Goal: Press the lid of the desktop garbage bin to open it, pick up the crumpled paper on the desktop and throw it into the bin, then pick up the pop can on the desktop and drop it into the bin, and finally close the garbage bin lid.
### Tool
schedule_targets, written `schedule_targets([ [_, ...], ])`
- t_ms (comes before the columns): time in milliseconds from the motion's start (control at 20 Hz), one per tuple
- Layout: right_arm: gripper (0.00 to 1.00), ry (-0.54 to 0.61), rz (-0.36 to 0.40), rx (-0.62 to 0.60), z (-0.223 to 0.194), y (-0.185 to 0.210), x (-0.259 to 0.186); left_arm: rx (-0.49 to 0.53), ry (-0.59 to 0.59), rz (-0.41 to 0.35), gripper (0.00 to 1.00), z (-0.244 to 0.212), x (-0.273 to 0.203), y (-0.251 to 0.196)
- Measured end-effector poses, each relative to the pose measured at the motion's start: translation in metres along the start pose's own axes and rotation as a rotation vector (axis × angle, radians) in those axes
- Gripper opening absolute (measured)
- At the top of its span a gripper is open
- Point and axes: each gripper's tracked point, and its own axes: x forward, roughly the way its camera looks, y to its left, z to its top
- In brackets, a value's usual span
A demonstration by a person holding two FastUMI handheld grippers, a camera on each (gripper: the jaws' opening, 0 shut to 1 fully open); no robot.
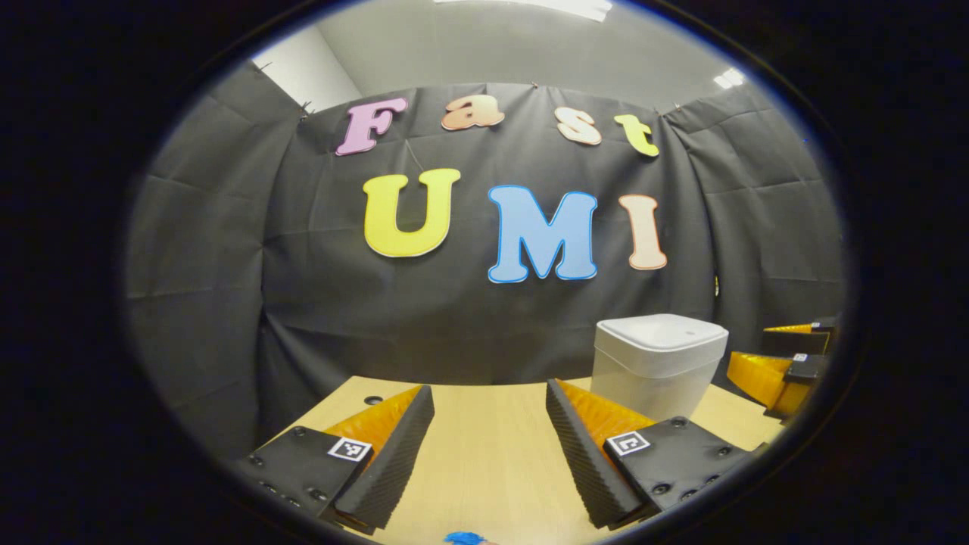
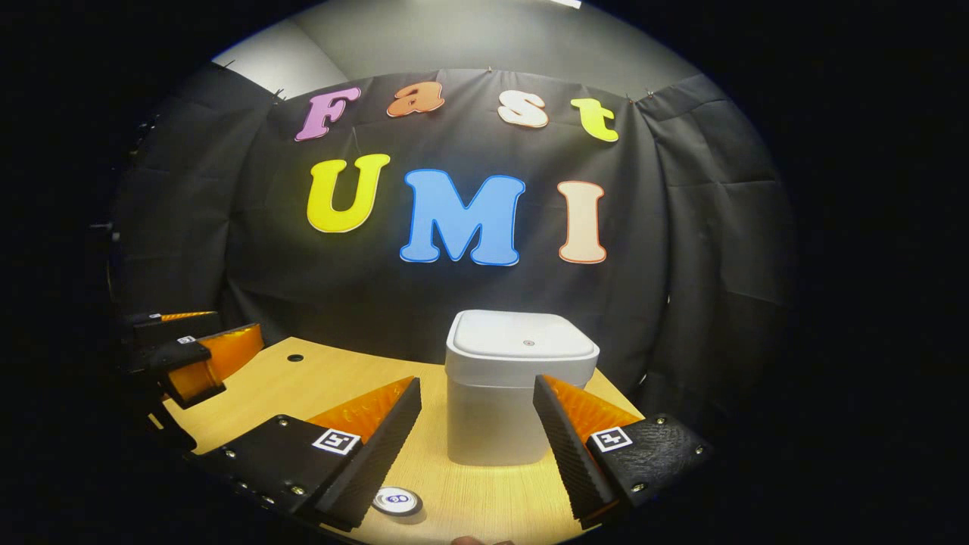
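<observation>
Both grippers stand wide open and empty, since the bin point(image 2: 521, 386) on the surface point(image 2: 325, 386) has its lid point(image 2: 522, 337) shut. My right gripper point(image 2: 477, 439) faces it, well placed to press; my left gripper point(image 1: 490, 454) waits beside.

left gripper point(image 1: 490, 443): fingers spread (holding nothing) | right gripper point(image 2: 477, 439): fingers spread
</observation>
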Motion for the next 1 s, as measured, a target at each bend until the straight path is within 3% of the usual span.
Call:
schedule_targets([
  [50, 0.95, 0.001, -0.009, -0.001, 0.000, -0.004, 0.003, 0.004, -0.001, 0.002, 0.97, 0.000, -0.001, 0.001],
  [150, 0.97, 0.003, -0.014, -0.011, 0.002, -0.008, 0.011, 0.009, -0.005, 0.005, 1.00, 0.002, -0.002, 0.002],
  [200, 0.79, 0.006, -0.011, -0.017, 0.003, -0.007, 0.015, 0.012, -0.007, 0.007, 1.00, 0.003, -0.001, 0.002],
  [250, 0.78, 0.009, -0.025, -0.027, 0.002, -0.012, 0.019, 0.015, -0.008, 0.008, 1.00, 0.003, 0.001, 0.002],
  [350, 0.58, 0.024, -0.006, -0.034, 0.003, -0.009, 0.023, 0.019, -0.013, 0.008, 1.00, 0.005, 0.002, 0.000],
  [400, 0.57, 0.033, -0.029, -0.035, 0.002, -0.016, 0.030, 0.020, -0.016, 0.007, 1.00, 0.006, 0.003, -0.001],
  [500, 0.25, 0.046, -0.023, -0.009, 0.002, -0.018, 0.036, 0.024, -0.022, 0.004, 1.00, 0.007, 0.004, -0.002],
  [650, 0.25, 0.066, -0.054, 0.003, 0.001, -0.031, 0.044, 0.021, -0.023, 0.005, 1.00, 0.007, 0.006, -0.003],
  [700, 0.04, 0.066, -0.033, 0.018, 0.005, -0.027, 0.053, 0.019, -0.022, 0.005, 1.00, 0.007, 0.006, -0.004],
  [1000, 0.02, 0.068, -0.012, 0.074, 0.012, -0.038, 0.089, 0.017, -0.023, 0.005, 1.00, 0.008, 0.008, -0.004],
])
